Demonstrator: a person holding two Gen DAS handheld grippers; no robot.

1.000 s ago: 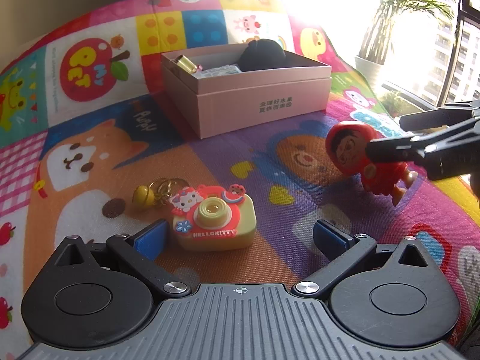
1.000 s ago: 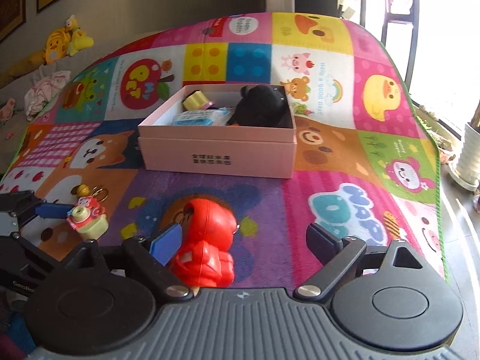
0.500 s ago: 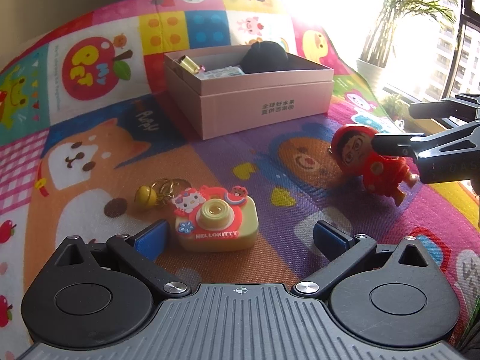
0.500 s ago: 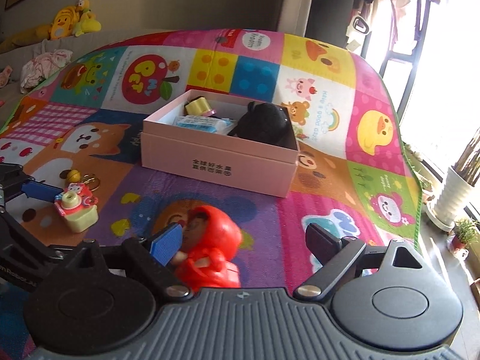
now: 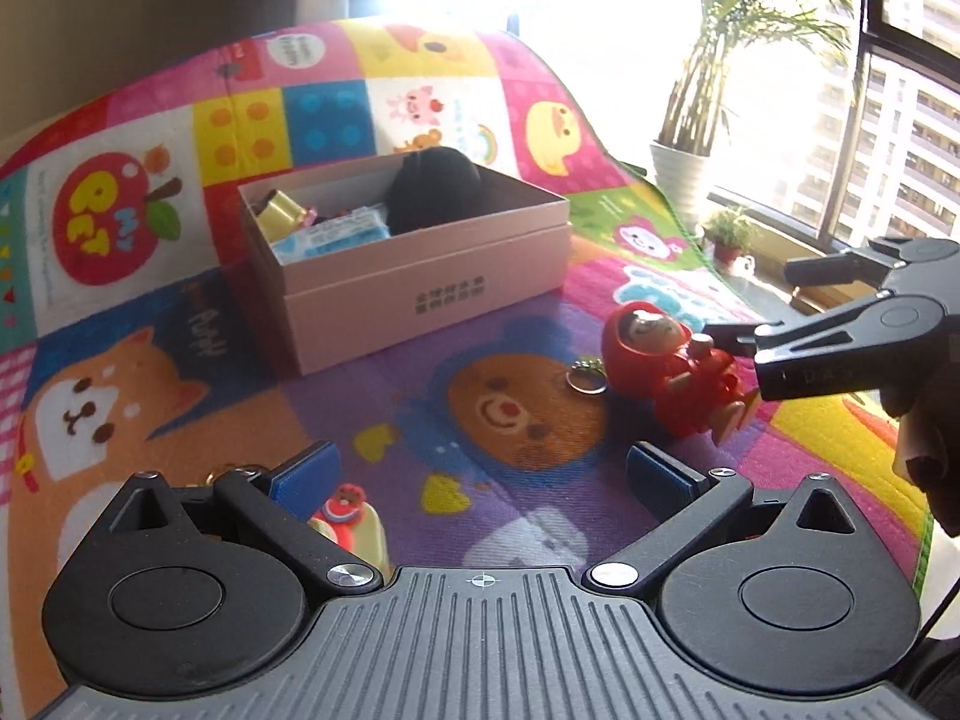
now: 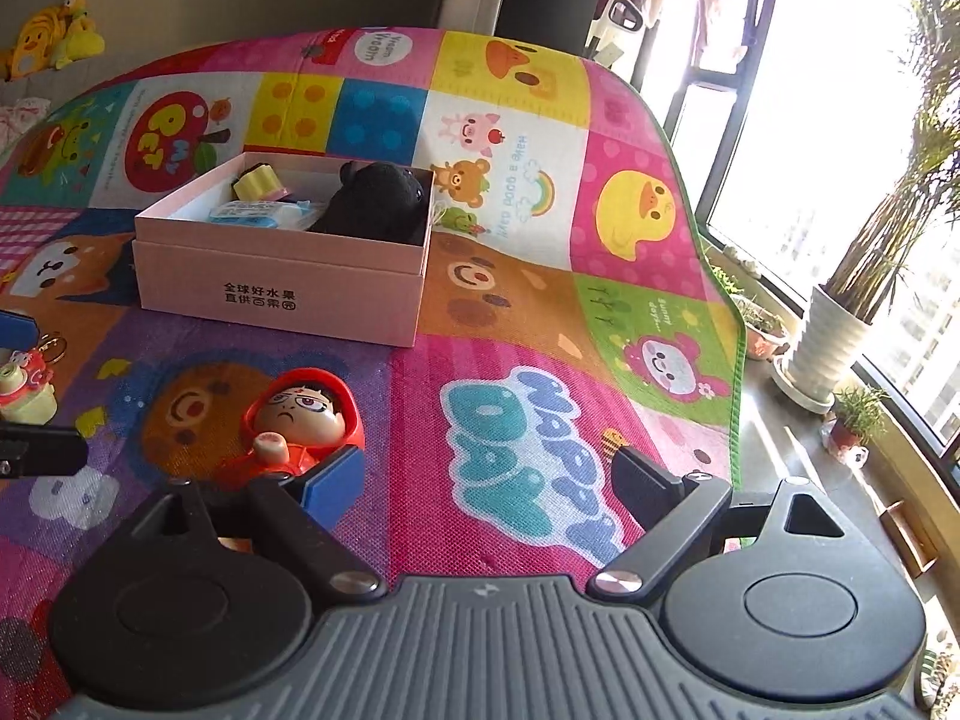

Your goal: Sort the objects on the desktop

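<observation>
Centring matters most, I judge: the right gripper (image 6: 486, 474), jaws spread wide and grasping nothing, has the glossy red hooded figurine (image 6: 297, 420) only against its left pad, lying on the woven play mat (image 6: 540, 312). The left gripper (image 5: 480, 471) also gapes, its left pad over the rounded yellow toy camera (image 5: 351, 519). Beyond stands the matte pink cardboard box (image 6: 276, 294).

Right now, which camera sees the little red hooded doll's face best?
The right wrist view. There the red hooded doll lies face up close to the camera, showing grumpy eyes and frown clearly, beside the right gripper. The left wrist view shows the doll farther off, its face small and turned upward, with its keyring beside it.
</observation>
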